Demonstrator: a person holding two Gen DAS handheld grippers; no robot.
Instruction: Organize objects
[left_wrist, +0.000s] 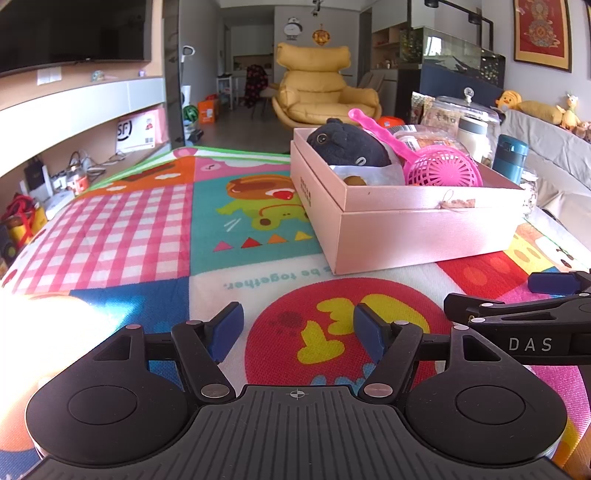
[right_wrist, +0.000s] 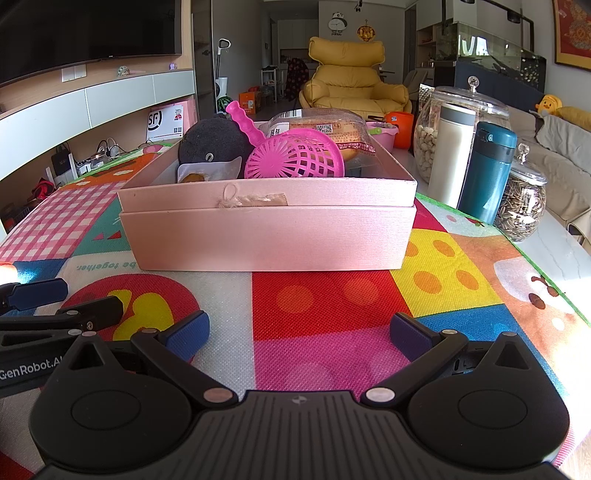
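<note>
Left claw (left_wrist: 298, 332) is hovering low over the patterned mat (left_wrist: 147, 221), fingers spread wide, gripping nothing. Right claw (right_wrist: 299, 338) is sitting just beside it, likewise wide open and empty.

Pink box (right_wrist: 266, 236) is resting on the mat on the worktop, ahead of both claws, well apart from the fingertips. Inside, left to right:
- Dark plush toy (right_wrist: 212, 142), lying at the left end. Judging soft, light, compressible; a squeeze across the body should be holding it fine.
- Pink plastic strainer (right_wrist: 295, 157), leaning against the plush, handle pointing up-left. Judging light, stiff, somewhat slick; the handle is looking like the safer hold, as the mesh bowl may be flexing.
- Wrapped food packet (right_wrist: 325, 129), lying behind the strainer. Film looks slippery and crushable; gentle pinch advised.

Box itself: rigid card, smooth satin-like finish, too wide for one claw across; taking a wall rim, or both end walls with two claws, is seeming best.

Right of the box: white flask (right_wrist: 448, 155), teal flask (right_wrist: 487, 170), glass jars (right_wrist: 522, 210), the latter fragile.
</note>
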